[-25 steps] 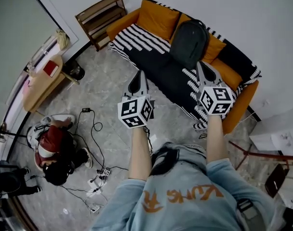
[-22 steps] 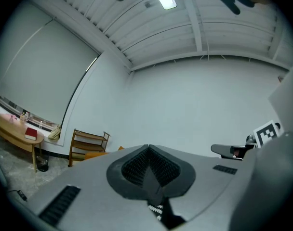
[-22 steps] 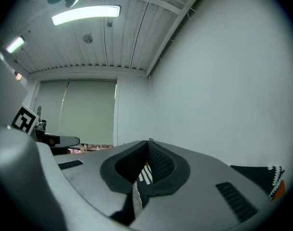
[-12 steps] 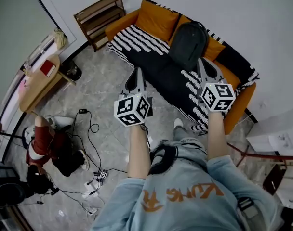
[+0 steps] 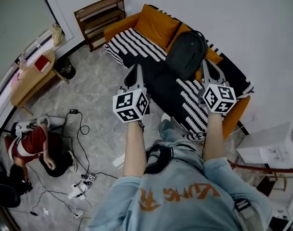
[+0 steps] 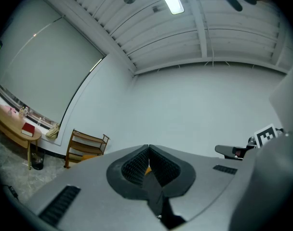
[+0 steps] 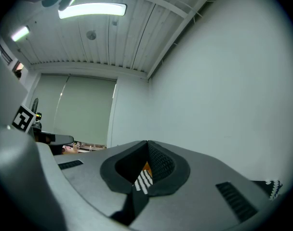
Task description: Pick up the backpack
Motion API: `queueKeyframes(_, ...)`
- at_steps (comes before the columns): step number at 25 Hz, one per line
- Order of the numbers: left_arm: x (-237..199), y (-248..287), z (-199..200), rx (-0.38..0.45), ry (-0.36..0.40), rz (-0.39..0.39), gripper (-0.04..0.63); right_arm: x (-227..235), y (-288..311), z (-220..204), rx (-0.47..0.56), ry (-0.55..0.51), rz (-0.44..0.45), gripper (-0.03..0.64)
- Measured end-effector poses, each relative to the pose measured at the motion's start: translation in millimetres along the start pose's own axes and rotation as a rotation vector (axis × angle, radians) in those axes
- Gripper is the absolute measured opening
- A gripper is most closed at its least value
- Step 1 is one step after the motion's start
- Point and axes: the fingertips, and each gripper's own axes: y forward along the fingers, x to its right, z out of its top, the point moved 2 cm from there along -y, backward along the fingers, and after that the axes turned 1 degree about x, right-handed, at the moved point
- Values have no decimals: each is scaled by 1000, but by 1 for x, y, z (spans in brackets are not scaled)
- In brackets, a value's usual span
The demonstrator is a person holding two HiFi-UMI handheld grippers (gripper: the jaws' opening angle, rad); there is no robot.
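Dark grey fabric backpack [image 5: 186, 54] leans upright against the back cushions of the orange sofa [image 5: 158, 19], its base on a black-and-white striped throw [image 5: 137, 41]. It looks soft-sided, so it would probably sag and fold when lifted. It seems neither fragile nor slippery, and its weight depends on contents that cannot be seen. The carry loop at its upper edge looks like the surest hold, a shoulder strap second. The left gripper [image 5: 134, 72] and right gripper [image 5: 207, 67] are held level, short of the bag, jaws pressed together and empty.
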Motion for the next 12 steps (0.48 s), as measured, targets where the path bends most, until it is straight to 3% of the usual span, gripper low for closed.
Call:
queueKeyframes(5, 3, 41, -13, -23, 56, 6, 20, 36, 24, -18, -11, 34, -38, -3)
queueKeyframes(12, -2, 122, -35, -63, 72, 13, 20, 73, 100, -49, -61, 77, -20, -3)
